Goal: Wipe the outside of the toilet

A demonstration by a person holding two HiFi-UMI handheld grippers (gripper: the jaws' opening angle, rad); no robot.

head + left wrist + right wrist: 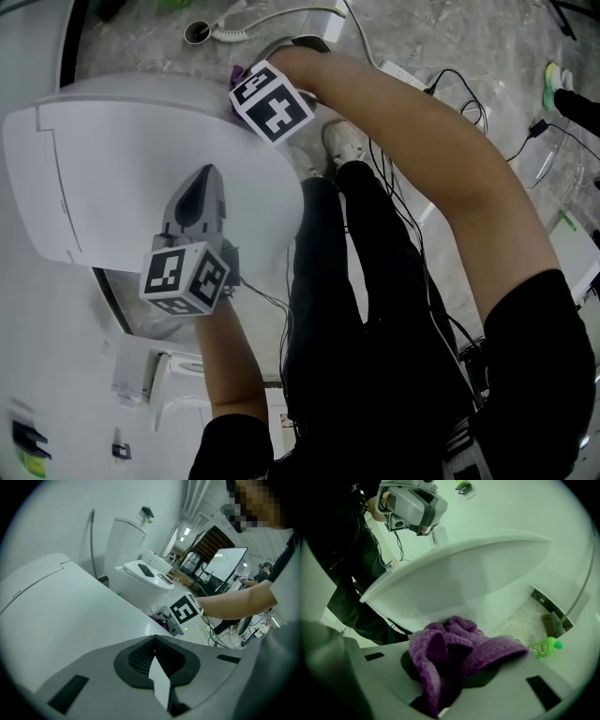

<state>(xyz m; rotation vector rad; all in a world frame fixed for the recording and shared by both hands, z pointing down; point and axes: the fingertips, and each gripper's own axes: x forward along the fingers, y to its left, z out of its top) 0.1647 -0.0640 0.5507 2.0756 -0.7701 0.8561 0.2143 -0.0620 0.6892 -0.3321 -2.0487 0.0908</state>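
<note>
- The right gripper [445, 674] is squeezed tight on the purple cloth [487, 648]. The cloth bunches out in front.
- The cloth is low by the toilet [454, 588], just under its rim. I cannot tell if it touches.
- If it rubs hard, the cloth may slip out and fall.
- The left gripper [155, 648] is closed with nothing in it, over the lid [141, 178]. The lid is smooth, so a gripper leaning there may slide.
- The lid is down, so the bowl's inside is hidden.
- Wires [441, 103] lie by the feet. A step back may catch them.
- Farther off, a green bottle [544, 648] sits on the floor. A wide swing may knock it. I cannot tell what it holds.
</note>
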